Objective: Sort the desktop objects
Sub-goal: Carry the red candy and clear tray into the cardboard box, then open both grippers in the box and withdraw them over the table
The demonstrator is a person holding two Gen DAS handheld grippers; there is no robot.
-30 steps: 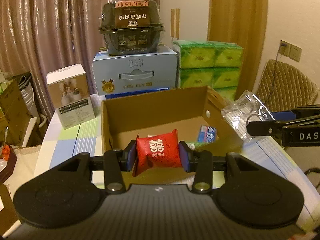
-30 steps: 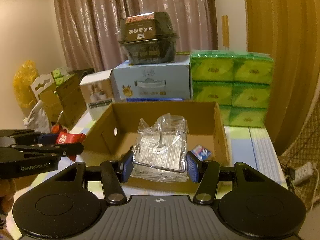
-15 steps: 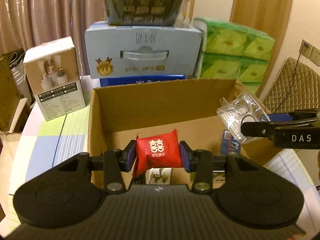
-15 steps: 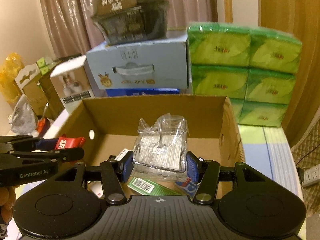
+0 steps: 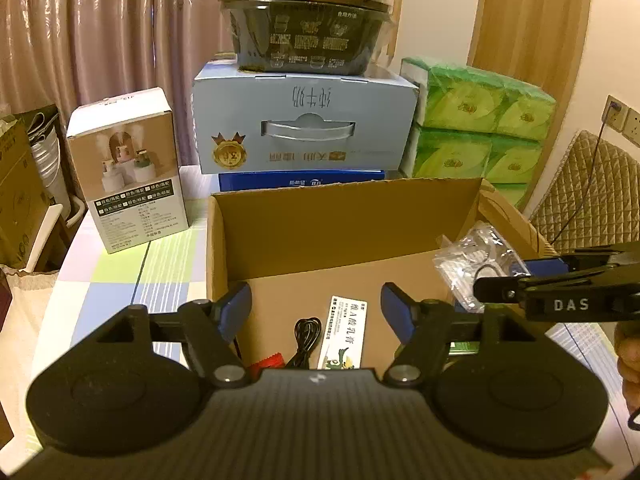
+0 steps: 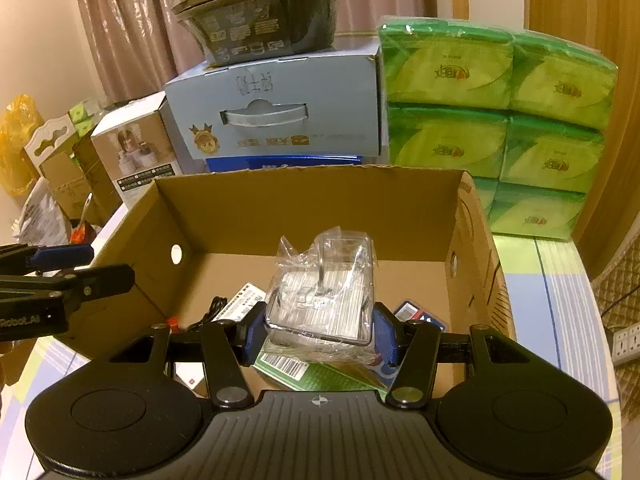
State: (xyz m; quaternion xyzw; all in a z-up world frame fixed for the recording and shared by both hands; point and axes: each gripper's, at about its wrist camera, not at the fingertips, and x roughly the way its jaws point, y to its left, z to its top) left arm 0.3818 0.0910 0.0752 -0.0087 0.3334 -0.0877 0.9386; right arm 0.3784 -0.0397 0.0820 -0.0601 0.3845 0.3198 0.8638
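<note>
An open cardboard box (image 5: 344,216) stands on the table. My left gripper (image 5: 315,304) hovers over its near left part, jaws opening, nothing between them. A sliver of the red packet (image 5: 269,361) shows on the box floor just under it, beside a black cable (image 5: 306,336) and a slim white-and-green box (image 5: 344,332). My right gripper (image 6: 320,332) is shut on a clear plastic packet (image 6: 324,292), held above the box (image 6: 312,208) interior. The left wrist view has that packet (image 5: 472,264) at the box's right side.
Behind the box stand a blue carton (image 5: 304,120) with a black bowl (image 5: 308,20) on top, green tissue packs (image 5: 480,128) and a small white-and-brown box (image 5: 128,168). A green barcoded box (image 6: 304,372) and a blue packet (image 6: 416,314) lie inside. A quilted chair (image 5: 592,192) is at the right.
The left jaws spread and the red packet dropped from them into the box. Both grippers came forward and down over the box. The right one kept its hold on the clear packet.
</note>
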